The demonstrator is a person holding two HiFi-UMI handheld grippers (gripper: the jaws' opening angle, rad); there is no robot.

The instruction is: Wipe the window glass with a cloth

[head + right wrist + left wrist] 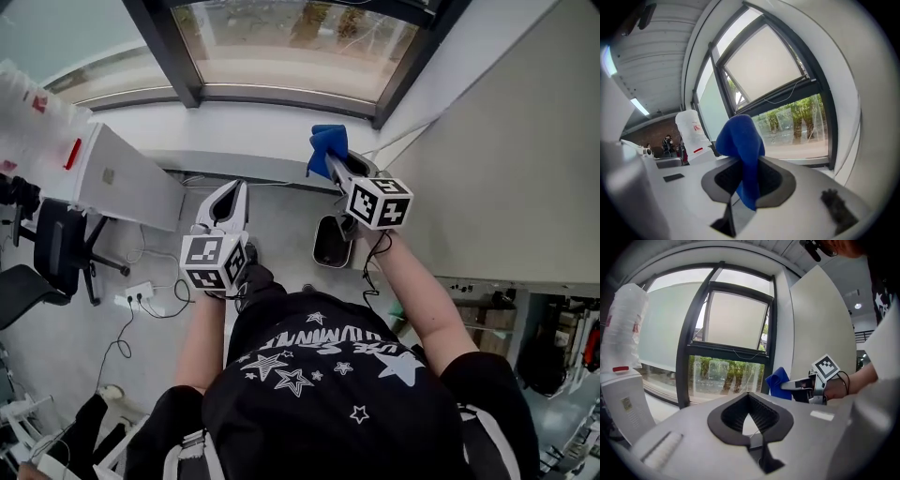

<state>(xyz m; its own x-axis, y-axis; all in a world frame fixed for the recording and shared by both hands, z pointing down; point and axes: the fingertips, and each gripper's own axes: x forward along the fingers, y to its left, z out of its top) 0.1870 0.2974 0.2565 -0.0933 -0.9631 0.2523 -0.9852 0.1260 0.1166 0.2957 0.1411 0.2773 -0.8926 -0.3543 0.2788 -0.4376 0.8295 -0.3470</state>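
Observation:
The window glass point(291, 47) is set in a black frame straight ahead, above a white sill; trees show through its lower pane point(724, 376). A blue cloth point(328, 145) is pinched in my right gripper point(336, 164), held up near the lower right corner of the window, short of the glass. In the right gripper view the cloth point(740, 140) bunches above the jaws and hangs down between them. My left gripper point(234, 187) is lower and to the left, shut with nothing in it. From the left gripper view, the right gripper point(801, 385) and cloth point(778, 383) show at right.
A white cabinet point(122, 173) with a white wrapped object point(28, 112) on it stands at left. A black office chair point(56, 248) and a power strip point(139, 293) with cables are on the floor. A black bin point(330, 242) sits below the sill. A white wall panel point(506, 141) runs along the right.

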